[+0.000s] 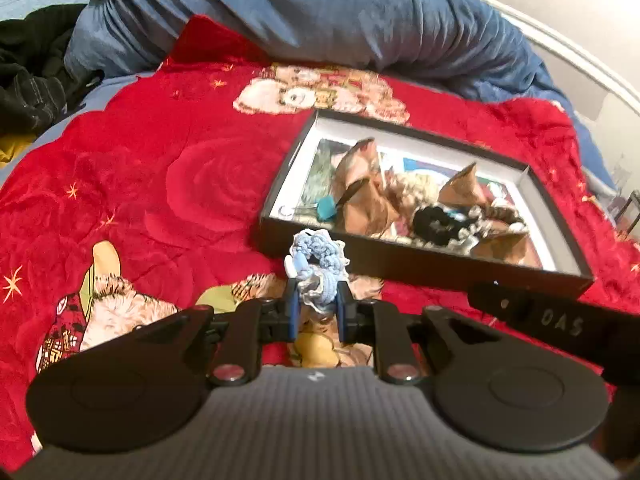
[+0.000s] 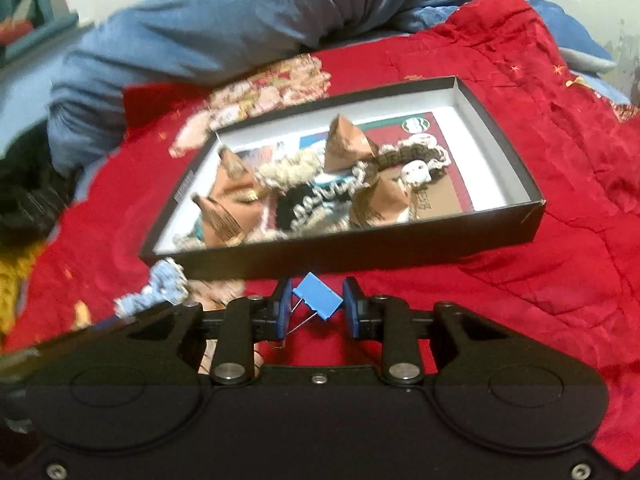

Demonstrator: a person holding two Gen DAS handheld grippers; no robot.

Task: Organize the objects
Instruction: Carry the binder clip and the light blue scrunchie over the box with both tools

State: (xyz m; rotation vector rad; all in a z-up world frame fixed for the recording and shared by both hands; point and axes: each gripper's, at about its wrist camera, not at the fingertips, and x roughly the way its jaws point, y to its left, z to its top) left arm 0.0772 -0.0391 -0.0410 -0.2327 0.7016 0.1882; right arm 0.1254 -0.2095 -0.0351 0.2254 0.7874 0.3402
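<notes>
A shallow black box with a white inside lies on the red blanket; it also shows in the right wrist view. It holds brown paper cones, crocheted scrunchies and printed cards. My left gripper is shut on a light-blue crocheted scrunchie, just in front of the box's near wall. The scrunchie also shows at the left in the right wrist view. My right gripper is shut on a blue binder clip, just short of the box's near wall.
A blue duvet is heaped behind the box. Dark clothes lie at the far left. The right gripper's black body crosses the lower right of the left wrist view. A white bed rail runs along the right.
</notes>
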